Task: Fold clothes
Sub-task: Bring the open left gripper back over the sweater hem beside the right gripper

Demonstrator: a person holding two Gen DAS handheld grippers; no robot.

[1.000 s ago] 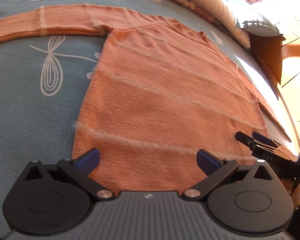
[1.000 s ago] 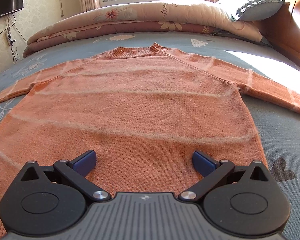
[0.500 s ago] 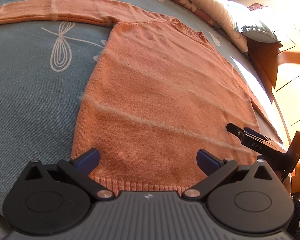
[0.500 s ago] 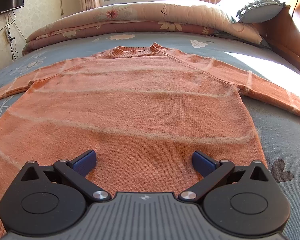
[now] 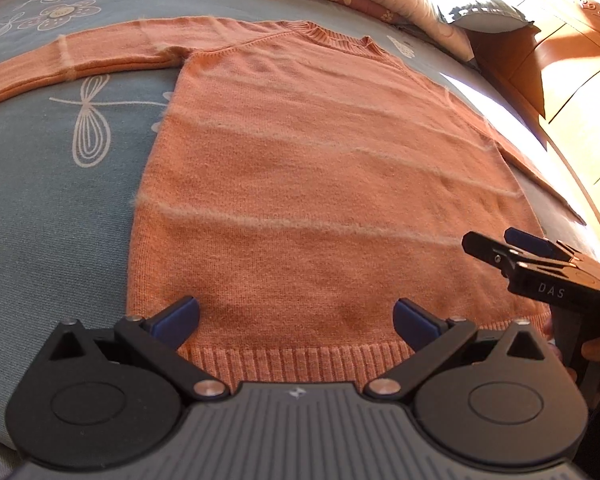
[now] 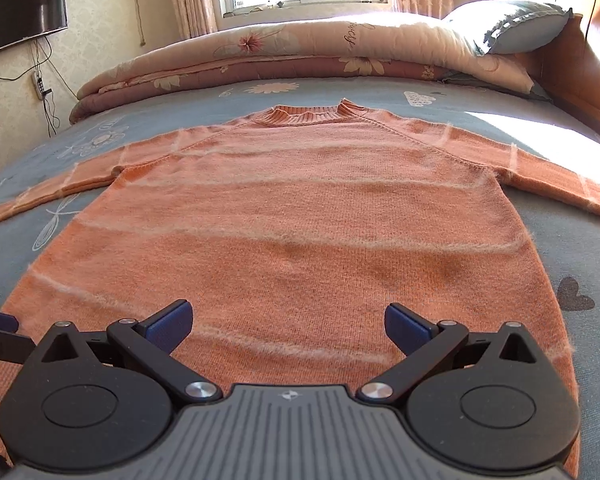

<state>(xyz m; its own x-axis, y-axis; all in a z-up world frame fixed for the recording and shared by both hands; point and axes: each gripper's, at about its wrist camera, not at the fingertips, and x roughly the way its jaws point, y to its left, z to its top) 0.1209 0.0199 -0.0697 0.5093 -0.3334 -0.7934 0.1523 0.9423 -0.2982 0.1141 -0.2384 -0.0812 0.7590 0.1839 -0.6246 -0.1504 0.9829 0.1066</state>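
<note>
We cannot see all of the orange sweater [image 5: 324, 184]: in the left wrist view its left sleeve [image 5: 60, 66] runs off the left edge, and its hem [image 5: 300, 360] is partly covered by the left gripper [image 5: 296, 318]. In the right wrist view the right sleeve [image 6: 560, 176] is cut off at the right edge and the hem lies hidden behind the right gripper [image 6: 288, 320]. The wall-mounted television [image 6: 20, 12] is cropped at the left edge. Strong sunlight washes out the wooden headboard [image 5: 572, 80].
</note>
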